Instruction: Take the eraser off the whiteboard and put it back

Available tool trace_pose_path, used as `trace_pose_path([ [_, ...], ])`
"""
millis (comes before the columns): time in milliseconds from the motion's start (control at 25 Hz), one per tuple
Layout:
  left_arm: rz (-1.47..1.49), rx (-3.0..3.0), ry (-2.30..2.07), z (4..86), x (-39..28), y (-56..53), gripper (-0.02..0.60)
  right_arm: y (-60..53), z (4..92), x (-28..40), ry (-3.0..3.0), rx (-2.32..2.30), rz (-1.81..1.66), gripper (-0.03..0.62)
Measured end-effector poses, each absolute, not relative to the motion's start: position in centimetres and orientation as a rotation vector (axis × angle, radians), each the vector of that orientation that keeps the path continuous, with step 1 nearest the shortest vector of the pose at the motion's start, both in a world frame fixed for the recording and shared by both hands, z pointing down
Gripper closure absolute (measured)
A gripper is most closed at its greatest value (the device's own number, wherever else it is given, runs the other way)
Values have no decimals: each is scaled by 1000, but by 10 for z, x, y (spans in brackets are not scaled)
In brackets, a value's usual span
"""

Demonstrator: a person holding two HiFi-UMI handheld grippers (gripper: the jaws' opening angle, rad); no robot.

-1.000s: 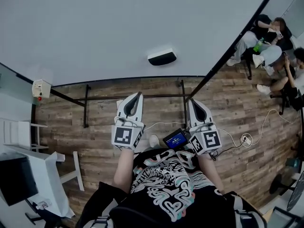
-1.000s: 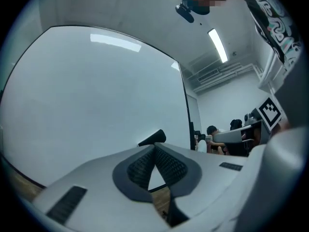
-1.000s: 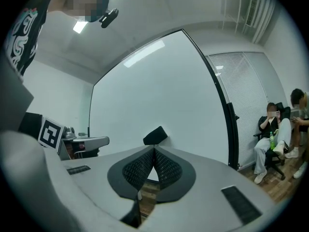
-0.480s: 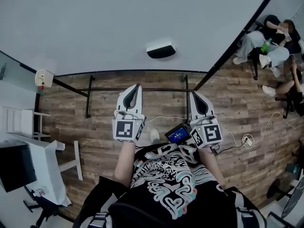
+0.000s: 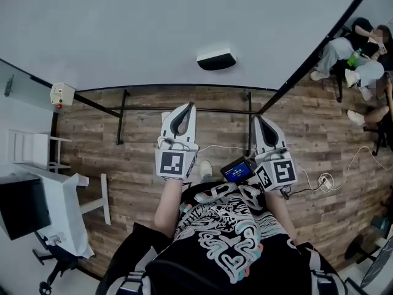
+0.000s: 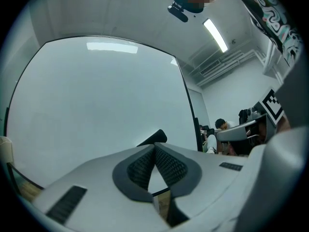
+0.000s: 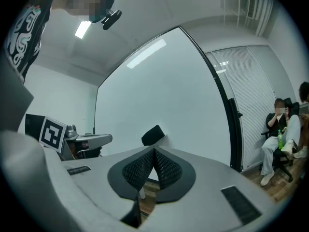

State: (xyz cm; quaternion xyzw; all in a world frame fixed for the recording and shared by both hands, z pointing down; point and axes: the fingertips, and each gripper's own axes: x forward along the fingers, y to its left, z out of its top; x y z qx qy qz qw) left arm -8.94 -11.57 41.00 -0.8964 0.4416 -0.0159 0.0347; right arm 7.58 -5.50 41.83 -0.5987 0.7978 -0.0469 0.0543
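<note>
While the eraser (image 5: 216, 60) clings to the whiteboard (image 5: 123, 29), apart from both tips and ahead between them, the left hand-held gripper (image 5: 190, 106) and the right hand-held gripper (image 5: 257, 120) are each clenched, grasping nothing.

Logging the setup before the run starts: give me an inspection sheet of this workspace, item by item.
Surface: whiteboard, upright, no writing seen.
Job's things: eraser stuck on the whiteboard, untouched.
Clutter: nothing seen on the board; small lit screen at the person's waist.
Grippers: left gripper and right gripper, jaws together, empty, both short of the eraser.
Cables: white cable to a socket block on the wooden floor.
Surroundings: seated people at the right; white desk at the left.
</note>
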Motion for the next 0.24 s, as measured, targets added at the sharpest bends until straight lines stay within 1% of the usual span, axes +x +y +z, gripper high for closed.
trace_pose_path([
  [240,-59,-2750,1360,415,-99,-117,558,-53,428,67,2433,-1836,-166,580],
])
